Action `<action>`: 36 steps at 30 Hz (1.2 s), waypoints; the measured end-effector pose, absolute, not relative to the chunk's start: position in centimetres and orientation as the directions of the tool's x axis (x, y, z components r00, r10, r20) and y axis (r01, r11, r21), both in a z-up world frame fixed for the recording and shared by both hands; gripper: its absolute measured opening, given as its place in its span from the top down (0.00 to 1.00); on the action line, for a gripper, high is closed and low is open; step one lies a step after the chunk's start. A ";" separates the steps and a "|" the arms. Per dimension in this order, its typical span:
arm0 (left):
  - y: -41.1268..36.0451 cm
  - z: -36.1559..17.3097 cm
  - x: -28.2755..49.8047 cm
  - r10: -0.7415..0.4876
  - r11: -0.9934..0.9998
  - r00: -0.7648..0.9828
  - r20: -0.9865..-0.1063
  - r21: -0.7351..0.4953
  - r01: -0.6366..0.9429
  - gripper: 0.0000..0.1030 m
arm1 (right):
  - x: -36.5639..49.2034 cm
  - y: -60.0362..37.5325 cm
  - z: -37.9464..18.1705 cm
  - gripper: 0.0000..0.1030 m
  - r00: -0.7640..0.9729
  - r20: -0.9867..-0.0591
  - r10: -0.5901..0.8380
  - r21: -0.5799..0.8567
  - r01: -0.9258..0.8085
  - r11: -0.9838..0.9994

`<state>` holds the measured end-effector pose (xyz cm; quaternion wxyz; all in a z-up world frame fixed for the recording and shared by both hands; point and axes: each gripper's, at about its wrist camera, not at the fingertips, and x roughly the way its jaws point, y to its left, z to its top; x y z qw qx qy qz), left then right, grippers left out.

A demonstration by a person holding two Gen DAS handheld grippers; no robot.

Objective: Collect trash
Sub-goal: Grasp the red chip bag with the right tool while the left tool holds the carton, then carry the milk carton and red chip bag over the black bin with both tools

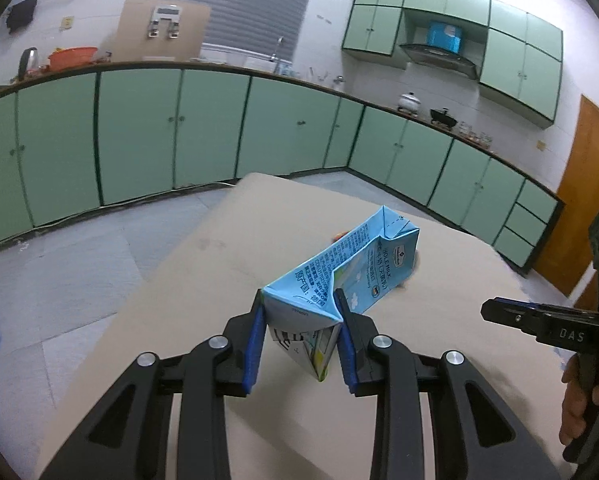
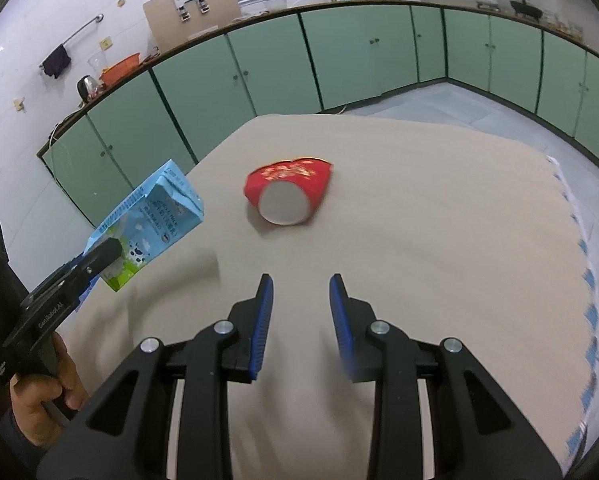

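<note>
A crumpled light-blue milk carton (image 1: 347, 272) is pinched at its near end by my left gripper (image 1: 299, 300), which is shut on it and holds it off the beige table (image 1: 235, 240). The right wrist view shows the same carton (image 2: 155, 216) hanging at the left in the left gripper (image 2: 107, 256). A red paper cup (image 2: 287, 192) lies on its side on the table, its white bottom facing the camera. My right gripper (image 2: 301, 286) hovers open a short way in front of the cup, with nothing between its fingers. In the left wrist view the right gripper's black tip (image 1: 499, 312) pokes in from the right.
Green floor cabinets (image 1: 139, 136) line the walls under a worktop with a kettle, an orange basin and pots. A wooden door (image 1: 583, 200) stands at the right. Grey tiled floor (image 1: 67, 280) surrounds the table. A hand (image 2: 47, 400) grips the left handle.
</note>
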<state>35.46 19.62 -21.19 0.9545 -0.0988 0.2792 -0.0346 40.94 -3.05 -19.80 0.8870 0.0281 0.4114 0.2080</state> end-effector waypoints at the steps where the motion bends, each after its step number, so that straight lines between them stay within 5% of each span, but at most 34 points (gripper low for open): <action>1: 19.9 -21.3 35.8 -0.116 0.979 0.841 -0.529 -0.204 0.007 0.69 | 41.3 -2.6 -19.8 0.70 0.576 -0.718 0.390 0.217 -0.348 0.912; 5: 20.7 -21.7 36.9 -0.095 0.984 0.834 -0.543 -0.180 -0.005 0.69 | 43.0 -0.9 -20.1 0.64 0.580 -0.721 0.380 0.202 -0.348 0.915; 9: 21.5 -21.5 37.3 -0.088 0.983 0.838 -0.539 -0.180 -0.013 0.69 | 44.3 0.6 -20.6 0.40 0.603 -0.718 0.347 0.167 -0.335 0.927; 11: 21.6 -21.5 37.9 -0.086 0.984 0.837 -0.540 -0.176 -0.012 0.69 | 45.0 1.3 -21.0 0.36 0.610 -0.718 0.334 0.152 -0.331 0.931; 28: 23.2 -22.2 39.9 -0.120 0.980 0.814 -0.568 -0.201 0.005 0.69 | 50.2 3.9 -23.9 0.31 0.594 -0.756 0.275 0.132 -0.272 0.953; 36: 23.2 -22.3 39.7 -0.127 0.979 0.813 -0.568 -0.201 0.013 0.69 | 49.6 2.5 -23.4 0.41 0.592 -0.752 0.291 0.157 -0.269 0.950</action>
